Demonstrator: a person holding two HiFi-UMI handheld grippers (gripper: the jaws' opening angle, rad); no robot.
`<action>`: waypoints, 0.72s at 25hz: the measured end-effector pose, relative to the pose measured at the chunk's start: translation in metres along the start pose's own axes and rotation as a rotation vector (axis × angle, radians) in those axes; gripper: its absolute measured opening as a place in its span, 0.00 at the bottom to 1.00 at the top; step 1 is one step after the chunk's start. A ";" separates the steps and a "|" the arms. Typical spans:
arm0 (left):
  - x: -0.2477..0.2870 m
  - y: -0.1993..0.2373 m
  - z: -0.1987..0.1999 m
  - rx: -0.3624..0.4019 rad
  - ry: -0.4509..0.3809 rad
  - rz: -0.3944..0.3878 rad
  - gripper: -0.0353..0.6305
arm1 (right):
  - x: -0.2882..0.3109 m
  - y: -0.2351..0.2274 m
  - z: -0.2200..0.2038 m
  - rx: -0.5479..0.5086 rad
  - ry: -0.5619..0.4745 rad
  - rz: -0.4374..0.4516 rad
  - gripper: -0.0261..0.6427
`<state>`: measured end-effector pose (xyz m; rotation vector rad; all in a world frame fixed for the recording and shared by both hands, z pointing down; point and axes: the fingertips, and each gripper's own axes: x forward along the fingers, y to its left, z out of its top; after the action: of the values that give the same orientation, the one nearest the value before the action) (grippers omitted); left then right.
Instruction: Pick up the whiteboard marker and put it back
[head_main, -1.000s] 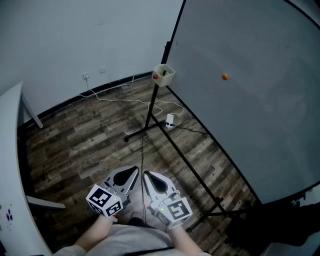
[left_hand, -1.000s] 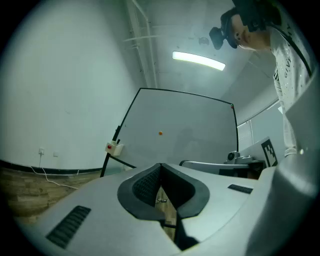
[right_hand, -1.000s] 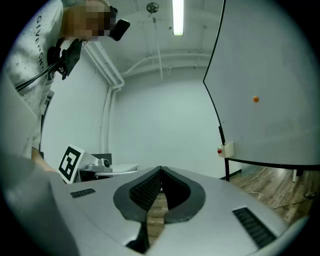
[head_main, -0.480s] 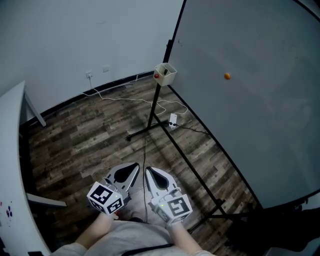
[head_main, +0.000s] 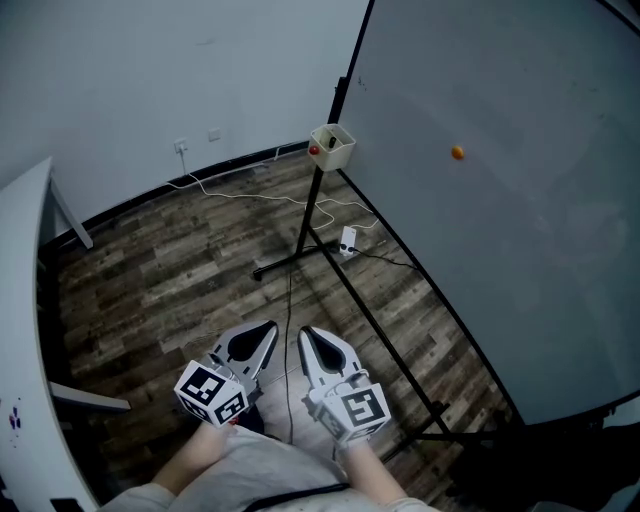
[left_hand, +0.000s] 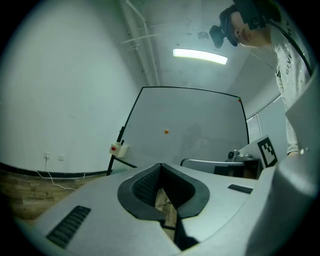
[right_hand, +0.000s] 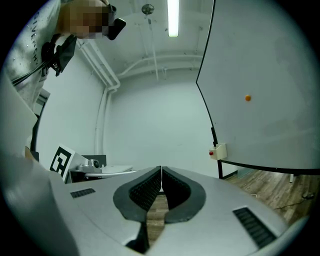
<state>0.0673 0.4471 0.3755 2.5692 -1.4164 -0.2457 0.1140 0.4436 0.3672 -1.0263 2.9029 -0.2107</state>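
No whiteboard marker shows clearly. A small beige box (head_main: 331, 147) with a red dot hangs at the lower corner of the large whiteboard (head_main: 500, 200); something dark sits in it, too small to name. My left gripper (head_main: 270, 327) and right gripper (head_main: 305, 333) are side by side low in the head view, close to my body and far from the board. Both point level, shut and empty. In the left gripper view the left gripper (left_hand: 160, 164) faces the box (left_hand: 119, 148). In the right gripper view the right gripper (right_hand: 161, 168) has the box (right_hand: 219, 151) to its right.
An orange magnet (head_main: 457, 153) sticks on the board. The board's black stand (head_main: 300, 250) spreads legs over the wood floor, and a long foot bar (head_main: 400, 360) runs towards me. White cables (head_main: 250, 195) and an adapter (head_main: 347, 240) lie on the floor. A white table edge (head_main: 20, 330) is at left.
Both grippers have drifted slightly across the floor, the right one a little to the right in the head view. They stay shut, empty and side by side.
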 end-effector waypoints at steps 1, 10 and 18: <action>0.002 0.003 0.000 -0.002 -0.004 0.000 0.08 | 0.001 -0.005 0.000 0.005 -0.006 -0.008 0.07; 0.052 0.048 0.000 -0.023 0.003 -0.018 0.08 | 0.034 -0.062 -0.003 0.019 -0.008 -0.107 0.07; 0.120 0.112 0.014 -0.030 0.019 -0.085 0.08 | 0.112 -0.104 0.003 -0.012 0.016 -0.119 0.07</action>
<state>0.0358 0.2856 0.3839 2.6032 -1.2884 -0.2527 0.0916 0.2929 0.3783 -1.2062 2.8630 -0.2076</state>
